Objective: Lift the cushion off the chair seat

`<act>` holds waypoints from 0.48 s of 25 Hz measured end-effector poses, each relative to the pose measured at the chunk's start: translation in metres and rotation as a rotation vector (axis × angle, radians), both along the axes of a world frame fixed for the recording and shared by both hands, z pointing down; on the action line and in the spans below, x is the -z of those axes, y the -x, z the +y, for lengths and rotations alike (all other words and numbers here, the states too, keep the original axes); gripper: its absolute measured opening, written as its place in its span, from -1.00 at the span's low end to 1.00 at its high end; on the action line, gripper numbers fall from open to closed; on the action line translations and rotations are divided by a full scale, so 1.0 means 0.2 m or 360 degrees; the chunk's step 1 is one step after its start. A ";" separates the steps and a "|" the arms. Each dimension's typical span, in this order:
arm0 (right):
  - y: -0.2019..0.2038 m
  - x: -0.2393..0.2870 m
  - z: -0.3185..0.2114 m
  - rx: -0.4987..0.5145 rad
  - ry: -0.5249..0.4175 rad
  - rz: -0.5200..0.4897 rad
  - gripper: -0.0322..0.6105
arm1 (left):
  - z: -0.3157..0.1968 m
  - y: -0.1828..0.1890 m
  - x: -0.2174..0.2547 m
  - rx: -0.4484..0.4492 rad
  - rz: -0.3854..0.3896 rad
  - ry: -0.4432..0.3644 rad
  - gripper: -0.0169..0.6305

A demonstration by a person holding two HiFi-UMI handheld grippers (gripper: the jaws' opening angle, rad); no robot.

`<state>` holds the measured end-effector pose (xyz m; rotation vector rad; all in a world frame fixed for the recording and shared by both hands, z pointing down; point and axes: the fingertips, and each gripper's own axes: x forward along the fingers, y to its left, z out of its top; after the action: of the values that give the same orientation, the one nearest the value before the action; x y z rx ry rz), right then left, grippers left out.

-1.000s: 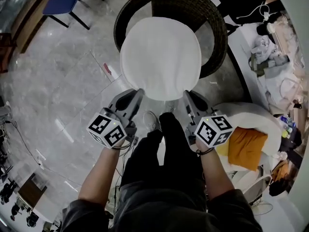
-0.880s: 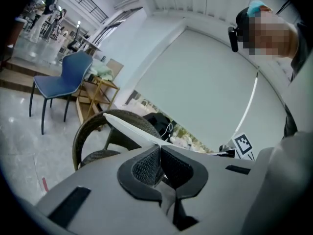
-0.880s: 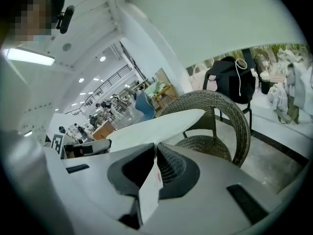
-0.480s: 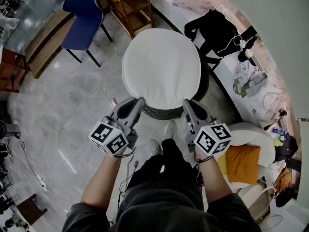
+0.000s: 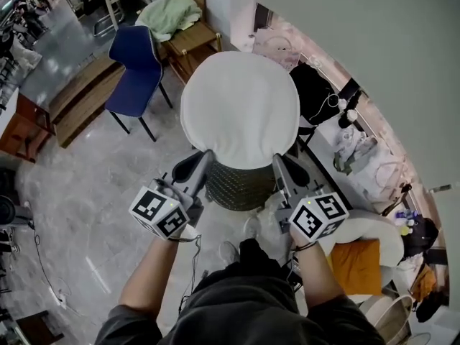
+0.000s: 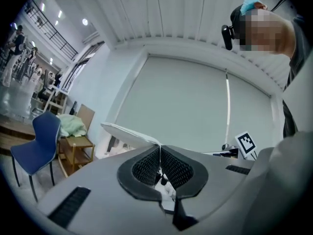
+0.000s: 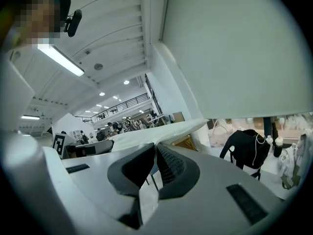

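A round white cushion (image 5: 239, 108) hangs level in the air, well above the dark wicker chair (image 5: 237, 184) below it. My left gripper (image 5: 208, 154) is shut on the cushion's near left edge and my right gripper (image 5: 276, 157) is shut on its near right edge. In the left gripper view the thin white cushion (image 6: 129, 132) runs off to the left from between the closed jaws of that gripper (image 6: 160, 148). In the right gripper view the cushion (image 7: 156, 134) stretches away from the pinched jaws of that gripper (image 7: 156, 145). The cushion hides most of the chair seat.
A blue chair (image 5: 135, 69) and a wooden side table with green cloth (image 5: 177, 21) stand at the upper left. Black clothing (image 5: 318, 92) and bags (image 5: 352, 149) lie along the wall at the right. An orange pillow (image 5: 356, 254) rests on a white seat at lower right.
Both grippers have risen together with the cushion held between them. The cushion has come up off the wicker chair, which now shows lower and smaller beneath it.
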<state>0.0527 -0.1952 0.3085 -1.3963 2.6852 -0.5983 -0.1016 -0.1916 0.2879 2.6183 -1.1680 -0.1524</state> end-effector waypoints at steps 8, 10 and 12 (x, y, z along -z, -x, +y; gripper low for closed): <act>-0.02 0.42 0.04 -0.0023 -0.0254 -0.0052 -0.82 | 0.05 -0.02 0.46 -0.0005 -0.0039 -0.0264 -0.91; -0.03 0.51 0.07 -0.0019 -0.0313 -0.0052 -0.82 | 0.09 -0.04 0.56 -0.0004 -0.0040 -0.0320 -0.91; -0.04 0.60 0.10 -0.0015 -0.0372 -0.0045 -0.82 | 0.12 -0.05 0.64 -0.0004 -0.0042 -0.0370 -0.91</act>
<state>0.0601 -0.1749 0.1882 -1.3264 2.6227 -0.2885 -0.0915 -0.1684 0.1595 2.8292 -1.2217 -0.2688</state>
